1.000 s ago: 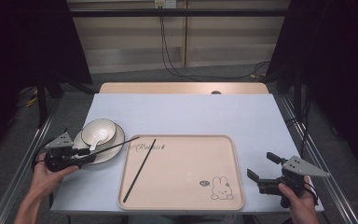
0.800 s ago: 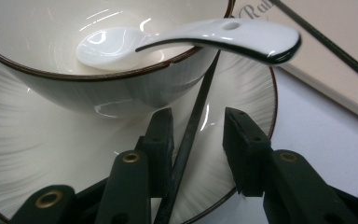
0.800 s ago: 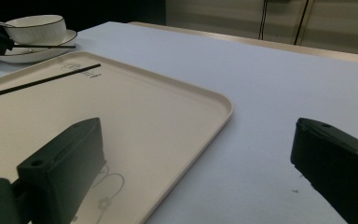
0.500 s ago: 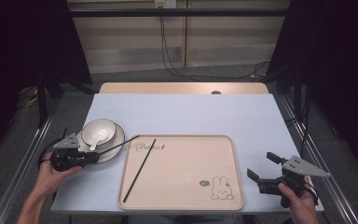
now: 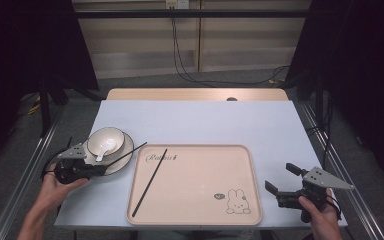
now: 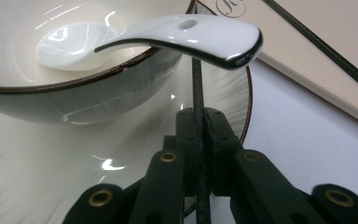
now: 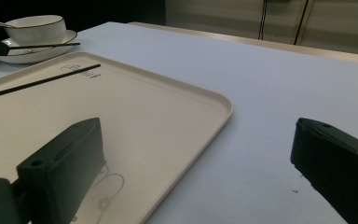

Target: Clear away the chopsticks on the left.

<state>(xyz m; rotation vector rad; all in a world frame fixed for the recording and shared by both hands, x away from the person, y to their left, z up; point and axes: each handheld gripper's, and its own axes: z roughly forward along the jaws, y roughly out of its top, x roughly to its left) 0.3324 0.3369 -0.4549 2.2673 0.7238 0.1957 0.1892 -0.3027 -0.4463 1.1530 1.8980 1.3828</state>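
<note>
A white bowl (image 5: 106, 139) stands on a white plate (image 5: 124, 154) at the table's left, with a white spoon (image 6: 168, 35) in it, its handle hanging over the rim. A black chopstick (image 5: 127, 153) lies across the plate toward the tray. My left gripper (image 5: 99, 169) (image 6: 198, 126) has just been closing, and its jaws are now shut on the near end of this chopstick (image 6: 196, 84). A second black chopstick (image 5: 150, 182) lies slantwise on the beige tray (image 5: 251, 170). My right gripper (image 5: 281, 177) (image 7: 196, 154) stands open right of the tray, nothing between its jaws.
The tray (image 7: 182, 107) bears a rabbit drawing (image 5: 235, 201) at its near right corner and lettering at its far left. The light blue table (image 5: 205, 120) stretches behind it. Cables hang behind the table's far edge.
The left gripper's jaws have closed onto the chopstick on the plate, and the gripper has tipped lower toward it. The right gripper has kept still.
</note>
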